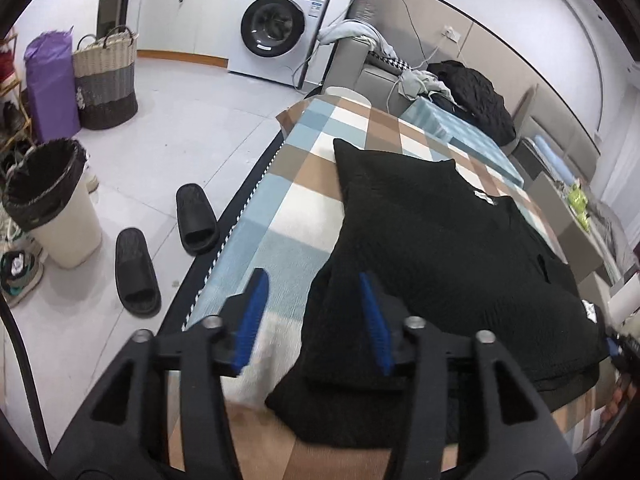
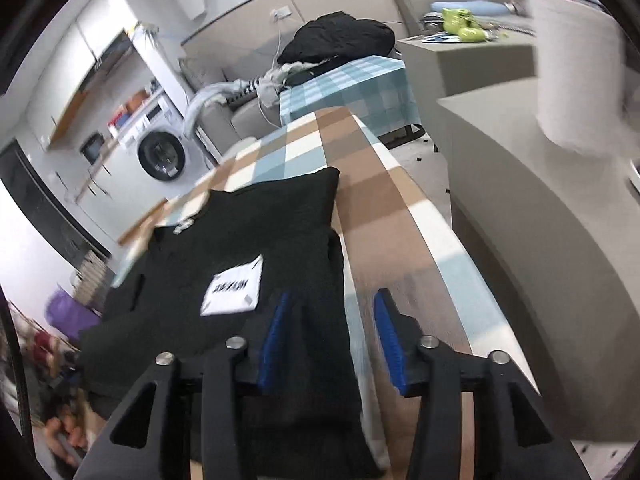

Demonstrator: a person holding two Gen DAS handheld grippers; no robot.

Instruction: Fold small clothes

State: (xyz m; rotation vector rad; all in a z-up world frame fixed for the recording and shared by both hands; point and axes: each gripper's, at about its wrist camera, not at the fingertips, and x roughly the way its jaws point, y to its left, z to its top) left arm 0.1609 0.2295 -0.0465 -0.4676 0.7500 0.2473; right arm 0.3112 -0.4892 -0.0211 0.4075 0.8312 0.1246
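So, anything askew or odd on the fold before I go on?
The black garment lies skewed across the checked cloth, and its white label faces up. Both grippers, left and right, are open at its near corners.

Your left wrist camera sits low and close over the checked worktop [image 1: 280, 216], looking forward along the left gripper [image 1: 316, 320] toward the washing machine [image 1: 280, 28]; your right wrist camera looks the same way along the right gripper [image 2: 332, 336] from the worktop's opposite edge, just as near; both views share the black garment [image 1: 440, 248], the worktop's far end, the washing machine and the dark heap [image 2: 336, 36] beyond.
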